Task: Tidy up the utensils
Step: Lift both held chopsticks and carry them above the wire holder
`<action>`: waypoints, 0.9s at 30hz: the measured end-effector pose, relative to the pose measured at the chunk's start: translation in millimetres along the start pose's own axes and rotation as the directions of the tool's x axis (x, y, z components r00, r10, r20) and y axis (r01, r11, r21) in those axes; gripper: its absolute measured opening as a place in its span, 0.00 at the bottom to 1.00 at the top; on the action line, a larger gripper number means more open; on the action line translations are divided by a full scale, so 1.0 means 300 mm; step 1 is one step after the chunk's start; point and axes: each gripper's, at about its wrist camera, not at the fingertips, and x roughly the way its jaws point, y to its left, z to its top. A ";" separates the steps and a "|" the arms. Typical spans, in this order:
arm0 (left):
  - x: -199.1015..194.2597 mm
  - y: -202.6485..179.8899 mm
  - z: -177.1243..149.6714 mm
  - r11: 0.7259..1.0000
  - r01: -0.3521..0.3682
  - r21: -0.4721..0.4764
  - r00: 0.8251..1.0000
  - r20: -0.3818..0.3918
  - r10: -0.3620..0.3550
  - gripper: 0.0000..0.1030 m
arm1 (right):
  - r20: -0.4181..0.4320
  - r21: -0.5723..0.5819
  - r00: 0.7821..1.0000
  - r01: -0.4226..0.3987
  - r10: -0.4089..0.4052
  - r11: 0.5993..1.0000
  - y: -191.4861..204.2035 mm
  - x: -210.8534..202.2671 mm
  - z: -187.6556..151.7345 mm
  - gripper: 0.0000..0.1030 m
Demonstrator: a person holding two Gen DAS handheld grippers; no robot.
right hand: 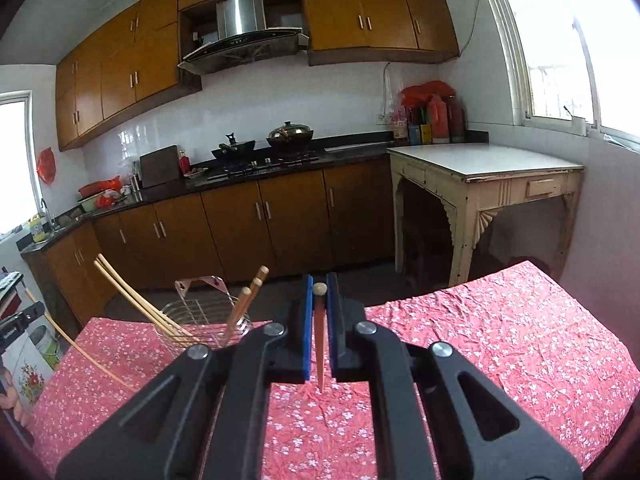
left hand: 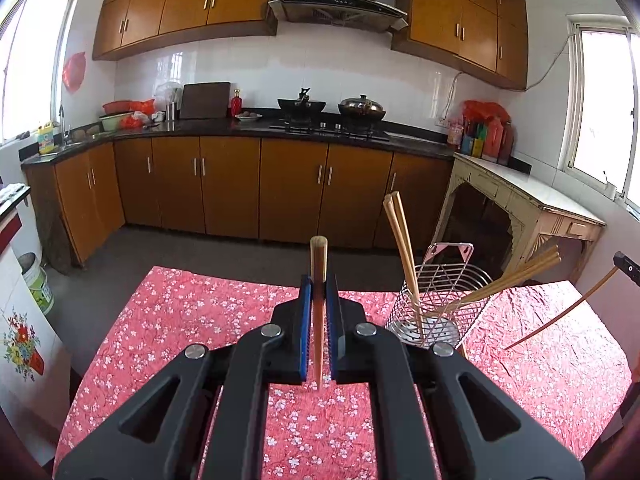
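- The left gripper (left hand: 319, 312) is clamping one chopstick (left hand: 318, 280) between its fingers; the right gripper (right hand: 319, 312) is clamping another chopstick (right hand: 320, 340), both above the surface (left hand: 180, 320).
- Judging the step: carrying both to the wire holder (left hand: 440, 304), where several chopsticks are already standing.
- Next, tips should be pointing down over its rim.

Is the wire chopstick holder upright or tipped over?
Upright. The wire chopstick holder stands on its base on the floral tablecloth, mouth up, with chopsticks leaning out of its top.
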 end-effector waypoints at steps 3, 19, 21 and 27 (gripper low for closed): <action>-0.015 -0.007 0.018 1.000 0.004 0.005 1.000 0.013 -0.004 0.07 | 0.002 -0.003 0.999 -0.034 0.034 0.999 0.021 -0.023 0.025 0.07; -0.107 -0.198 0.233 0.992 0.121 0.020 0.985 0.122 -0.123 0.07 | 0.050 -0.036 0.971 -0.233 0.234 0.972 0.203 -0.138 0.275 0.07; -0.101 -0.241 0.270 0.990 0.141 0.017 0.980 0.143 -0.142 0.07 | 0.052 -0.043 0.970 -0.234 0.236 0.971 0.232 -0.110 0.304 0.07; -0.014 -0.348 0.357 0.992 0.127 0.004 0.975 0.183 -0.125 0.07 | 0.033 -0.050 0.977 -0.211 0.212 0.976 0.282 0.000 0.350 0.07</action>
